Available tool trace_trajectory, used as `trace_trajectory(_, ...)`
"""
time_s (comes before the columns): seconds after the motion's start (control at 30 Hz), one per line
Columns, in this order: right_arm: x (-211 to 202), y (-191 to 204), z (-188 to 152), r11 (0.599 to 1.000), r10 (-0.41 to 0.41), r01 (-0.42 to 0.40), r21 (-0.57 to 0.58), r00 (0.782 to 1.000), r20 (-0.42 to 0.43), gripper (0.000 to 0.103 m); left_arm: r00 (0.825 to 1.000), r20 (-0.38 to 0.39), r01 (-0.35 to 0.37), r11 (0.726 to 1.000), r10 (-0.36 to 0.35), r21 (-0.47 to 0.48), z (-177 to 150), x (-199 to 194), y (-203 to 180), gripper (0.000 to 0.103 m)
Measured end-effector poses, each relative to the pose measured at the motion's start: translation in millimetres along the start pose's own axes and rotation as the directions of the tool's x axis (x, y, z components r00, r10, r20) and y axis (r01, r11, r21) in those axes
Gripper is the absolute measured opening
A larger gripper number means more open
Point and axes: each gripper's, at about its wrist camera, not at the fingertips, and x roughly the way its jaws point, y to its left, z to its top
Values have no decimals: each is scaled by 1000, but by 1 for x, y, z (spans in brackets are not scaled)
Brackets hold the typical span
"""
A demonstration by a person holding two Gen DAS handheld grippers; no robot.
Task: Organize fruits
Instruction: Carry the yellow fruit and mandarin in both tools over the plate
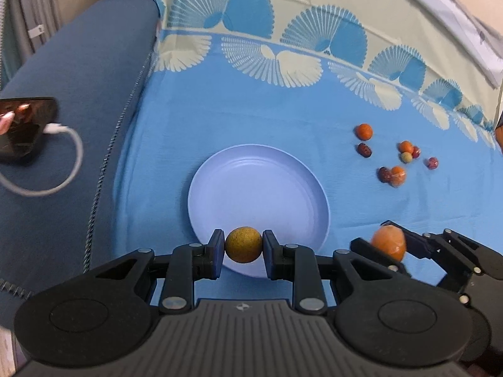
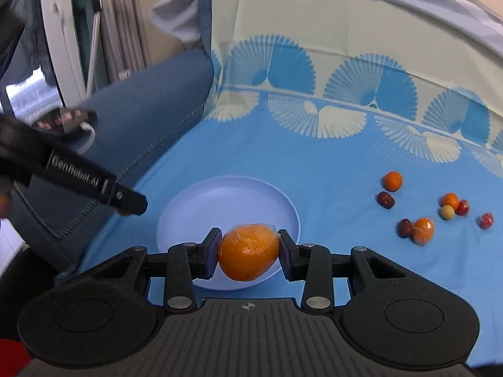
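Observation:
A pale blue plate (image 1: 251, 182) lies empty on the blue cloth, and it shows in the right wrist view (image 2: 226, 201) too. My left gripper (image 1: 243, 249) is shut on a small brown-yellow round fruit (image 1: 243, 244) over the plate's near rim. My right gripper (image 2: 248, 253) is shut on a wrapped orange (image 2: 248, 251) over the plate's near edge; it shows at the right in the left wrist view (image 1: 389, 245). Several small oranges and red fruits (image 1: 399, 157) lie loose on the cloth to the right of the plate (image 2: 433, 210).
A blue-grey cushion (image 1: 78, 94) borders the cloth on the left. A phone (image 1: 25, 125) with a white cable lies on it. The cloth's cream patterned border (image 1: 283, 31) rises at the back. The left gripper's body (image 2: 78, 176) crosses the left side of the right wrist view.

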Motion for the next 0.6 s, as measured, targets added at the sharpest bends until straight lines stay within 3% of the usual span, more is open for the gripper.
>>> trace_trajectory(0.17, 50, 0, -6, 994, -25, 19, -107, 998, -54, 40, 999, -43, -16, 1000, 17, 24, 16, 44, 0, 28)
trace_trajectory(0.53, 110, 0, 0, 984, 4, -26, -174, 992, -126, 41, 992, -95, -78, 992, 88, 100, 40, 117, 2, 30)
trace_trajectory(0.57, 114, 0, 2, 983, 2, -25, -179, 992, -127, 41, 992, -93, -75, 992, 85, 105, 41, 120, 2, 34)
trace_trajectory(0.6, 117, 0, 4, 983, -3, -20, -181, 992, -129, 45, 992, -93, -71, 992, 81, 108, 43, 121, 2, 57)
